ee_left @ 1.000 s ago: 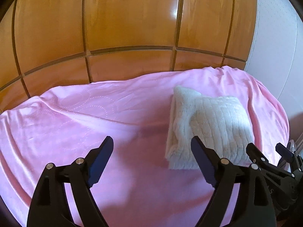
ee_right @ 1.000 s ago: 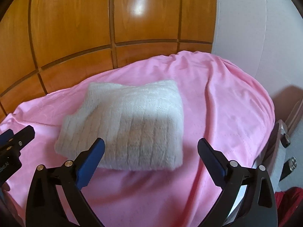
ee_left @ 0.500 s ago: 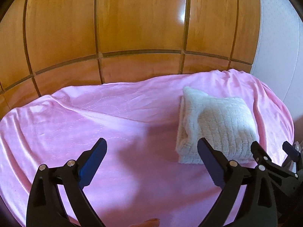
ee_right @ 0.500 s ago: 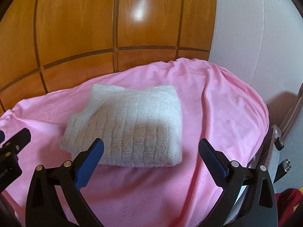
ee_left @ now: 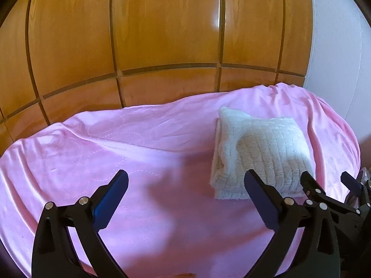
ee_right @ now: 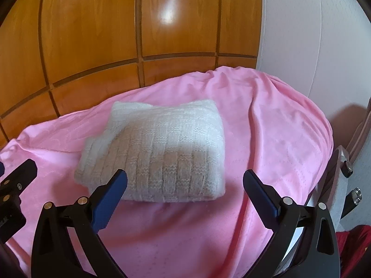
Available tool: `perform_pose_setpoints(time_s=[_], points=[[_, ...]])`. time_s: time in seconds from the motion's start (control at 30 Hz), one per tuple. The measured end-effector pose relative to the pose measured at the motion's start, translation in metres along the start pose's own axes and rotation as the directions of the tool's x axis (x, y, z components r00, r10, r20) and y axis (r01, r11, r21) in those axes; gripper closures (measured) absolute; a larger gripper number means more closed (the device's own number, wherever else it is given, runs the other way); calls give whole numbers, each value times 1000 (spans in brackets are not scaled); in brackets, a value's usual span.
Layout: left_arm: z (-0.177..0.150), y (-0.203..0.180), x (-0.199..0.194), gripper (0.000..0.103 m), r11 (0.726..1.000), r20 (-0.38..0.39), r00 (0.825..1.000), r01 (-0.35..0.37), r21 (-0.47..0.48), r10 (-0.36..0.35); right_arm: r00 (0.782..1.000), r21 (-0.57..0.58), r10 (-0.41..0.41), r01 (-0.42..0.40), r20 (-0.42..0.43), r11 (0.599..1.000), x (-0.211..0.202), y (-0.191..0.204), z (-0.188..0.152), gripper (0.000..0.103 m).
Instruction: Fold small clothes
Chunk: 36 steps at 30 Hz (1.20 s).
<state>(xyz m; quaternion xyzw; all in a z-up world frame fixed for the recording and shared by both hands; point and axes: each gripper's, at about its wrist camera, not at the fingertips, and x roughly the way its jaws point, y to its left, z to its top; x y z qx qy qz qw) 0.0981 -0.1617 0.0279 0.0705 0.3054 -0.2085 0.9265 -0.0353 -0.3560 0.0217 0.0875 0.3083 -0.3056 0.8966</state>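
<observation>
A white knitted garment point(ee_left: 259, 155) lies folded into a thick square on the pink blanket point(ee_left: 116, 143). In the left wrist view it sits to the right, partly behind my right finger. My left gripper point(ee_left: 185, 176) hovers over bare blanket with its jaws opening and nothing between them. In the right wrist view the folded garment point(ee_right: 162, 148) lies just beyond my right gripper point(ee_right: 185, 173), which stands open and empty above the blanket point(ee_right: 266, 127). Each gripper shows at the edge of the other's view: the right gripper point(ee_left: 325, 176) and the left gripper point(ee_right: 23, 169).
A glossy wooden panelled wall point(ee_left: 162, 34) rises behind the blanket. A white wall point(ee_right: 313, 34) stands at the right. Past the blanket's right edge are a metal furniture part point(ee_right: 345, 162) and something red point(ee_right: 354, 243).
The left gripper's jaws have spread wider. The folded garment lies where it was, and the right gripper has stayed open.
</observation>
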Motion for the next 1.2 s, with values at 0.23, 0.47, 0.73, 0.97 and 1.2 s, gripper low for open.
perform_pose_setpoints(time_s=[0.23, 0.47, 0.73, 0.97, 1.2], points=[[-1, 4, -4, 3, 1000, -4, 1000, 8, -13, -8, 1000, 3, 1, -1, 11, 1000, -4, 2, -2, 4], [0, 4, -5, 3, 1000, -2, 1000, 6, -18, -6, 1000, -1, 2, -2, 10, 1000, -4, 2, -2, 4], [-1, 4, -6, 3, 1000, 17, 1000, 1, -20, -1, 1000, 1, 2, -2, -7, 1000, 2, 1, -3, 4], [-3, 7, 9, 3, 999, -44, 999, 10, -41, -12, 1000, 8, 19, -19, -21, 1000, 11, -6, 0, 4], [-9, 9, 25, 3, 999, -94, 995, -18, -49, 13, 999, 146, -36, 41, -31, 988, 39, -67, 31, 4]])
